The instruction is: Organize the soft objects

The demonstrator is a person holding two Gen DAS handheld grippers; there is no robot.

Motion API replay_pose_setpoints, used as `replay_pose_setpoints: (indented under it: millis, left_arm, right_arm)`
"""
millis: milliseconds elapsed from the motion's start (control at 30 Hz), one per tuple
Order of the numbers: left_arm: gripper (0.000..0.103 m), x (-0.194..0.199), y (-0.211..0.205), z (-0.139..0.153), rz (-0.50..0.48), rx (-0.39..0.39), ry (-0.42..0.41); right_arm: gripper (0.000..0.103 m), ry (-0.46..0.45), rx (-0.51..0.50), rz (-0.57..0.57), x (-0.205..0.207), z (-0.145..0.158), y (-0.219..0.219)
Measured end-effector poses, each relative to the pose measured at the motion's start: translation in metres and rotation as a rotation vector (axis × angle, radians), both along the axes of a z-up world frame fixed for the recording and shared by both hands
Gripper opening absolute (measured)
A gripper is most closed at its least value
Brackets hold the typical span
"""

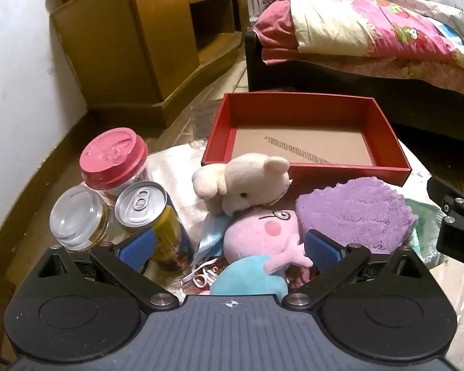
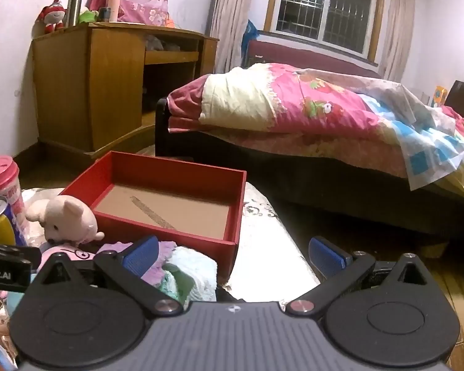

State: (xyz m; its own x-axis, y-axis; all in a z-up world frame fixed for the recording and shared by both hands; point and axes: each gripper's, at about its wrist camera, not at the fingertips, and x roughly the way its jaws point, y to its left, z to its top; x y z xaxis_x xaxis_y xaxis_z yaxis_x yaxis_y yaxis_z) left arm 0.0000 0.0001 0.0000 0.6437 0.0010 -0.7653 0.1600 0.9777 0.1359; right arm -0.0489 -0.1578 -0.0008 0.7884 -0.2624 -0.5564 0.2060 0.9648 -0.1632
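Nothing in the red box (image 1: 303, 117) yet, soft toys (image 1: 244, 182) beside it, both grippers (image 1: 230, 247) (image 2: 232, 255) spread wide, holding nothing.

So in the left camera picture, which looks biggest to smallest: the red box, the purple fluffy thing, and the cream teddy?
Red box
Purple fluffy cloth
Cream plush
The last two look close; the cloth sits slightly nearer the camera.

A cloth-covered table (image 2: 263, 247) carries a red box (image 1: 306, 173), plush toys (image 1: 247, 182), cans (image 1: 151, 216) and jars (image 1: 114, 160)
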Motion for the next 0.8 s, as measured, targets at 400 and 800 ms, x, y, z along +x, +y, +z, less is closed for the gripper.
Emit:
replay_pose_setpoints:
  millis: [400,800]
  left_arm:
    - [0.098,0.0003,0.0007,-0.0019,0.000,0.013,-0.008]
    - [0.098,0.0042,-0.0015,-0.0013,0.011,0.025,-0.005]
  right_arm:
    - [0.079,-0.012,-0.019,0.026,-0.0013,0.0023,0.0078]
    - [0.079,-0.003,-0.021,0.018,-0.0011,0.0005,0.0042]
